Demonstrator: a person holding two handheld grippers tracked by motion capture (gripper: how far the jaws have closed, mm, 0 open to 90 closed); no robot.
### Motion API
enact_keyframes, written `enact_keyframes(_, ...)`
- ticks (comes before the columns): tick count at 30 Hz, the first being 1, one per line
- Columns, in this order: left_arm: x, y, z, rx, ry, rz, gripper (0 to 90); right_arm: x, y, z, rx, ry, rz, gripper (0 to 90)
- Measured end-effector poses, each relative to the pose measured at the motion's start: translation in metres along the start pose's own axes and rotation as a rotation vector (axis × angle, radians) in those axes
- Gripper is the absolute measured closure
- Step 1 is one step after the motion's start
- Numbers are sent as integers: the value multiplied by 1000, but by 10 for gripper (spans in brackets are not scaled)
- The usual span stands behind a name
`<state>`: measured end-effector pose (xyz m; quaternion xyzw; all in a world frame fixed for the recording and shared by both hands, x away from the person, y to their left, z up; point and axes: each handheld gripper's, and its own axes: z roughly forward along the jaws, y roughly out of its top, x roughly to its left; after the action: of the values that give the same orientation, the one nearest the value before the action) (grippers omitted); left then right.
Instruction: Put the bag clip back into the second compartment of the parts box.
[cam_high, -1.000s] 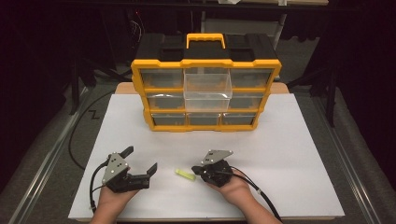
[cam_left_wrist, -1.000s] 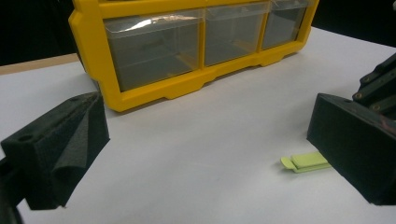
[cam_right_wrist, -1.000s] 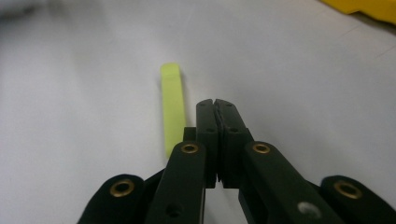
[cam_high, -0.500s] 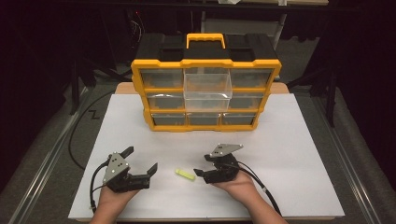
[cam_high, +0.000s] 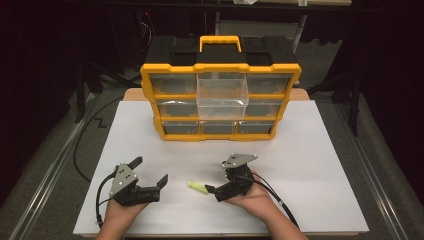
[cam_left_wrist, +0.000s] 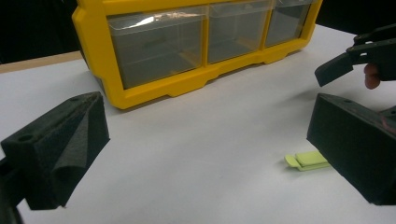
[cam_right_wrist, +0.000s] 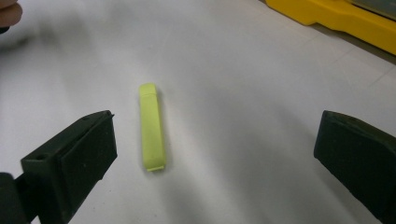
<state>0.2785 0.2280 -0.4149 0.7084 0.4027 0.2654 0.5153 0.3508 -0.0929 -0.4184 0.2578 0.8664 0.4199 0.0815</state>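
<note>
From above, the person is sitting at a white table (cam_high: 310, 150) with a yellow organiser (cam_high: 220, 100) standing at the far side, its clear middle drawer (cam_high: 223, 95) pulled out toward us. The left gripper (cam_high: 150, 175) is resting near the front edge, jaws spread wide, and it is sitting just where it was a second ago. The right gripper (cam_high: 215, 191) is the one changing: over the last second it has been lifting and tipping, its grey plate rising, and its jaws are now pointing down at the right end of a small lime-green strip (cam_high: 198, 187) lying flat between the two hands. The strip itself has not shifted.

Along the left gripper's own jaws, they are standing far apart with nothing between them. The organiser's bottom row of drawers (cam_left_wrist: 187, 42) is facing it, and the green strip (cam_left_wrist: 306, 161) is peeking out from behind the right-hand jaw, with the other gripper (cam_left_wrist: 359, 60) hovering beyond.

Along the right gripper's jaws, they are also gaping wide and holding nothing. The strip (cam_right_wrist: 152, 133) is lying lengthwise on the table between them, closer to the left-hand jaw and touching neither.

My guess is that the right hand is lining up for a pickup, probably to drop the strip into that open drawer; it is not yet centred, so the hand may need to nudge sideways before closing.
</note>
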Motion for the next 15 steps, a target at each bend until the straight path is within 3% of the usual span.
enact_keyframes(3, 4, -1, 1, 3, 6, -22, 4, 3, 1, 2, 2, 10, -13, 1)
enact_keyframes(10, 4, -1, 0, -3, 2, -15, 4, 11, 5, 10, 15, 35, -40, 3)
enact_keyframes(15, 5, -1, 0, -3, 5, -13, 4, 19, 12, 15, -14, 104, -12, 49)
